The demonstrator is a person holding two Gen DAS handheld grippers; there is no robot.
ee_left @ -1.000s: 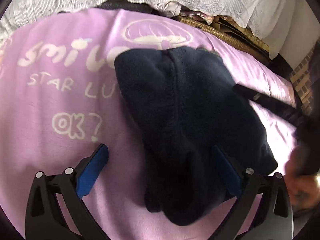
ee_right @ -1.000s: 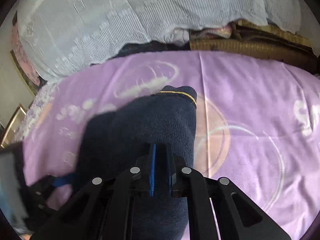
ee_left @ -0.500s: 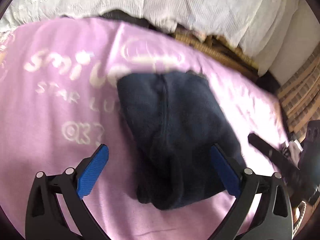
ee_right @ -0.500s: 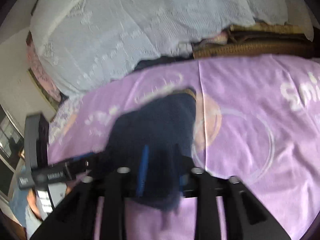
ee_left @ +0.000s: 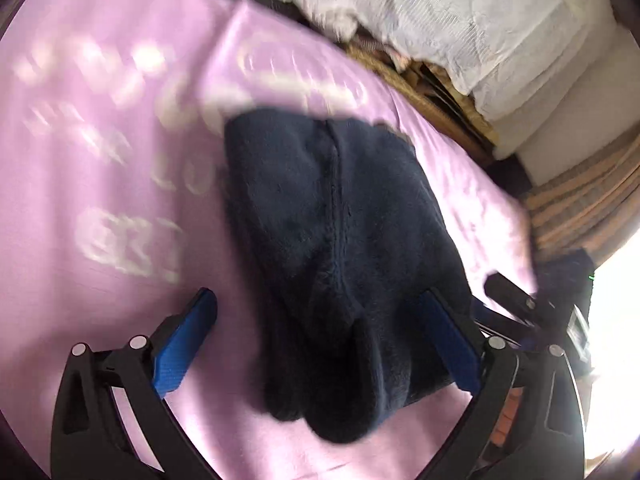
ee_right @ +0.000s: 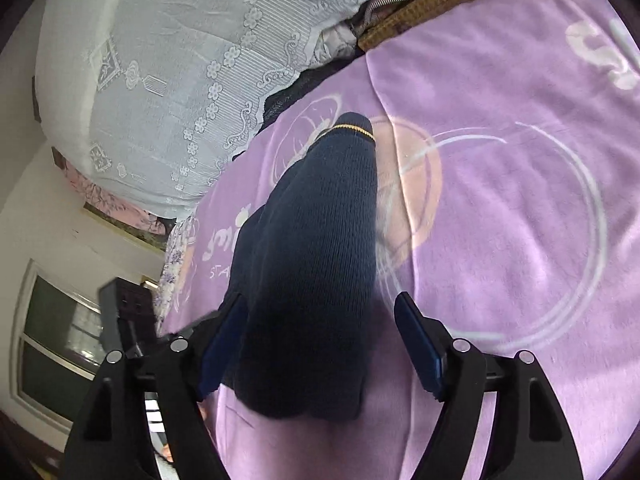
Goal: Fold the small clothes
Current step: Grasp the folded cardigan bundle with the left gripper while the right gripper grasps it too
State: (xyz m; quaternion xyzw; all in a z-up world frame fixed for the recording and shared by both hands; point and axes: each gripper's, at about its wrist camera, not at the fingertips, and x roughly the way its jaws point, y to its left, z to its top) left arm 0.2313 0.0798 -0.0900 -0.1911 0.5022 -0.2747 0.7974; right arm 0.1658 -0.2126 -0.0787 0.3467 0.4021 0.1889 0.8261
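A folded dark navy knitted garment point(ee_left: 340, 248) lies on a purple blanket point(ee_left: 100, 240) printed with white letters. My left gripper point(ee_left: 320, 344) is open, its blue pads standing wide on either side of the garment's near end without pressing it. In the right wrist view the same garment point(ee_right: 316, 264), with a thin yellow line near its far tip, lies between the jaws of my right gripper point(ee_right: 320, 340). Those jaws are opening, and the pads stand apart from the cloth. The right gripper's black frame point(ee_left: 516, 300) shows at the left view's right edge.
White lace-patterned bedding point(ee_right: 172, 60) is heaped along the blanket's far side, next to a woven straw mat edge point(ee_right: 424, 4). A window point(ee_right: 52, 344) and pale wall are at the left of the right wrist view. The blanket point(ee_right: 520, 220) stretches right of the garment.
My right gripper was shut on the garment's near end and has let go, its jaws now wide. It rolled and drew back. The left gripper stayed open and shifted slightly; the garment now lies flat.
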